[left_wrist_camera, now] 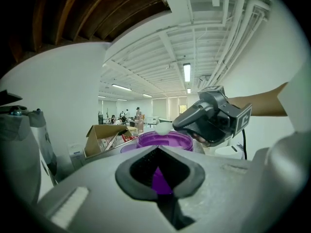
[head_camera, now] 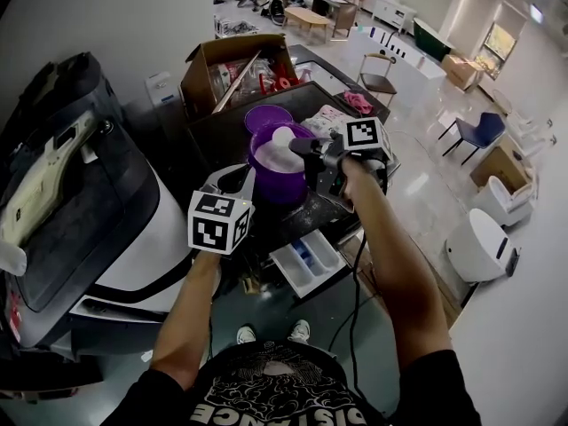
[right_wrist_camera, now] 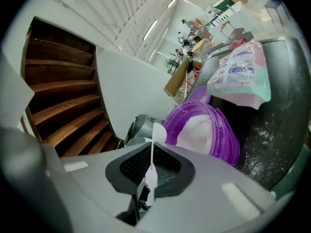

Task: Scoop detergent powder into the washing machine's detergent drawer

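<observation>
While the tub (head_camera: 277, 174) is held by the left gripper (head_camera: 245, 181) and the spoon (head_camera: 284, 136) by the right gripper (head_camera: 303, 146), the drawer (head_camera: 306, 260) looks unfilled.

The round purple plastic tub (head_camera: 277, 174) stands upright, its near rim pinched in the left gripper (head_camera: 241, 181), with white detergent powder (right_wrist_camera: 197, 132) heaped inside. The thin white plastic spoon (right_wrist_camera: 151, 154) is clamped by its handle in the right gripper (head_camera: 306, 146), its bowl over the tub. The white detergent drawer (head_camera: 308, 260) is pulled open, below both grippers.
</observation>
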`<state>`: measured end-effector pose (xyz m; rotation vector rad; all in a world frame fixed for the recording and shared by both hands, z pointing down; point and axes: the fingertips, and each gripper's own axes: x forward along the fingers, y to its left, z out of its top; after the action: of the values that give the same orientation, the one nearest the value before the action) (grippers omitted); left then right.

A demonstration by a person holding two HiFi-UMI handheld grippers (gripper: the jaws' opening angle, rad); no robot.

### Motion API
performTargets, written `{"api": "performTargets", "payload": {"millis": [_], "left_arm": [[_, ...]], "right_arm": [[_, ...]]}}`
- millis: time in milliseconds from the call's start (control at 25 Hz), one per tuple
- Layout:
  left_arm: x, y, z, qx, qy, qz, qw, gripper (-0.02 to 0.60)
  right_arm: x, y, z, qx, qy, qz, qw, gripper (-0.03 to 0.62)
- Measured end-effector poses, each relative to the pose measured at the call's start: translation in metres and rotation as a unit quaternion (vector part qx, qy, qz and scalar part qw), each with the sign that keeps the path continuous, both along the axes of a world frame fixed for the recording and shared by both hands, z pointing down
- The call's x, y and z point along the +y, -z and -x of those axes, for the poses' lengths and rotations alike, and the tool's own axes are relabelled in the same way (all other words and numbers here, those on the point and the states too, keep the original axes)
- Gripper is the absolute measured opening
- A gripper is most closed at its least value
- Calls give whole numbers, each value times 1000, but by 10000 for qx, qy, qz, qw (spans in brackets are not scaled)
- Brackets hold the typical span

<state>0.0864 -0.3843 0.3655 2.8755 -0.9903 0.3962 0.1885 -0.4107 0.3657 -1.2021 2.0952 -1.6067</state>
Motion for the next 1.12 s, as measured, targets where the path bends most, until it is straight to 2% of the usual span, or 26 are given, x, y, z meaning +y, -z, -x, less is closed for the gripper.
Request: {"api": "performTargets", "payload": {"millis": [200, 480, 720, 1120], "left_arm": [[1, -3, 0, -4, -125, 20, 9999, 0], [7, -3, -1, -6, -348, -10, 9994, 0], [11, -3, -1, 25, -558, -40, 9984, 0], [22, -19, -10, 17, -941, -10, 9956, 0]], "right_arm": [[6, 6, -1, -772, -531, -103, 9956, 38], [18, 7, -9, -1611, -1129, -270, 9801, 38], [30, 6, -9, -1823, -1449, -384, 9718, 38], [64, 0, -5, -1888, -1763, -586, 9643, 38]]}}
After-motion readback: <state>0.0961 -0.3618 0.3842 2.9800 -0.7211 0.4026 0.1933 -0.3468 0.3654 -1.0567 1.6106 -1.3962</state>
